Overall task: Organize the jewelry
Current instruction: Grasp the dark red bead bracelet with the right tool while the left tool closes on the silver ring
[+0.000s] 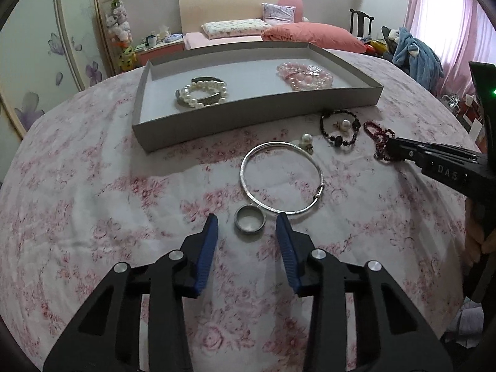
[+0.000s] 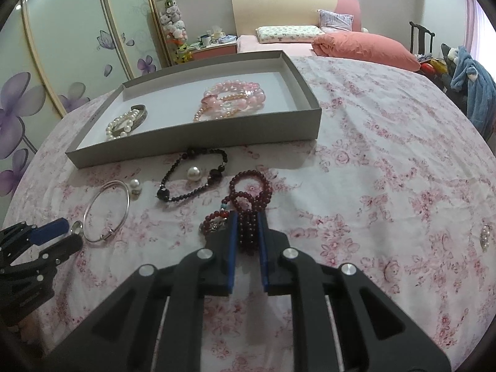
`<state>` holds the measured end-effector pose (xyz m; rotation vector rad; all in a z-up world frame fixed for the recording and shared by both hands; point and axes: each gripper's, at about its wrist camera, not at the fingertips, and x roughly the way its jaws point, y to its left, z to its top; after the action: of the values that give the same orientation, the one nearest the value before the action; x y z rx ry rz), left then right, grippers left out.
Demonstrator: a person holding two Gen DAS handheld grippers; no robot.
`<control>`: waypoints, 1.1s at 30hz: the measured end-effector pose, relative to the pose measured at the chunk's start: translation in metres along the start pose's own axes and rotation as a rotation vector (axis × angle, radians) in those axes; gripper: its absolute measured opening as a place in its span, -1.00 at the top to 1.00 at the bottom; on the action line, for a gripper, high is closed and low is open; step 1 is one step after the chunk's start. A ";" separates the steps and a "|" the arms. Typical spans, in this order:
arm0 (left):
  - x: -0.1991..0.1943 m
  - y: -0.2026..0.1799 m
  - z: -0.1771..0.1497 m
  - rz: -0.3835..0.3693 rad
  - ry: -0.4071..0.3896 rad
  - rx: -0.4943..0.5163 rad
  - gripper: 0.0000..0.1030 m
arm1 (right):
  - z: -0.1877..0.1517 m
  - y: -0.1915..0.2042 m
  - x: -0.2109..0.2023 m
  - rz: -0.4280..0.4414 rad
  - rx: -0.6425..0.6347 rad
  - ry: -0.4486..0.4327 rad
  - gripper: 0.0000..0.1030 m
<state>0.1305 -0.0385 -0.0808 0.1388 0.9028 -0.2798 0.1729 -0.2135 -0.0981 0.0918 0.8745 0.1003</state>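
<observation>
Just in front of the grey tray (image 2: 198, 136), the right claw (image 2: 247, 232) has pinched shut across the limp, slippery dark red bead bracelet (image 2: 251, 192), while the left claw (image 1: 247, 229) straddles the small stiff ring (image 1: 250, 222), half open.

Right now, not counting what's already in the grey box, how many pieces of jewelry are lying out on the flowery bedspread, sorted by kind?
Bead bracelets: 2 (dark bead bracelet, red bead bracelet)
Pearl earrings: 2
Silver bangle: 1
Silver ring: 1
Small pearly piece at the far right, kind unclear: 1
Total: 7
</observation>
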 end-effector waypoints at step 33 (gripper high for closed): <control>-0.002 0.034 -0.002 0.068 -0.022 -0.078 0.51 | -0.003 0.007 0.001 0.039 -0.024 0.011 0.62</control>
<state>0.1378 -0.0053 -0.0802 0.0936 0.8843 -0.1825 0.1709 -0.2065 -0.1004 0.0856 0.8821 0.1482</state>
